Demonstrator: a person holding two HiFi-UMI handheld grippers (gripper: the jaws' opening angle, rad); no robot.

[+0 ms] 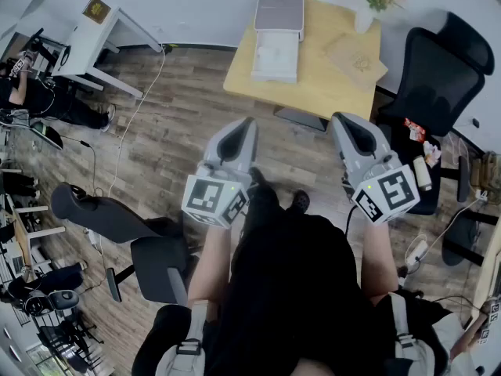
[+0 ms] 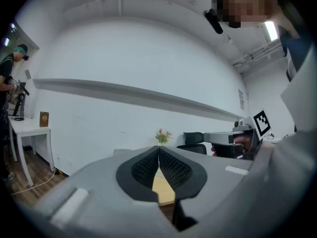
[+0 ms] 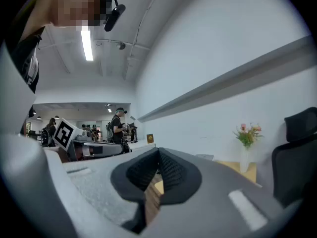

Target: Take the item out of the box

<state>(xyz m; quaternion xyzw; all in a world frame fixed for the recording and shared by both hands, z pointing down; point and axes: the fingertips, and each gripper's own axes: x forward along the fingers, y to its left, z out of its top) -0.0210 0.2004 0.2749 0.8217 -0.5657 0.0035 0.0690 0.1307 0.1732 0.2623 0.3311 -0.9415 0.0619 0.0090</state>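
A white box (image 1: 276,49) with its grey lid (image 1: 279,10) raised stands at the far left of a yellow table (image 1: 313,84). What lies inside it I cannot make out. My left gripper (image 1: 243,125) and right gripper (image 1: 345,122) hang side by side above the wooden floor, short of the table's near edge, both pointing toward it. In the left gripper view the black pads (image 2: 171,168) meet with nothing between them. The pads (image 3: 168,171) in the right gripper view also touch, and they hold nothing.
A flat tan packet (image 1: 356,59) and a vase of flowers (image 1: 369,2) share the table. A black office chair (image 1: 434,73) stands to its right, with a dark side stand holding small items (image 1: 419,159) nearer me. Another chair (image 1: 109,222) is lower left, a white desk (image 1: 98,34) far left.
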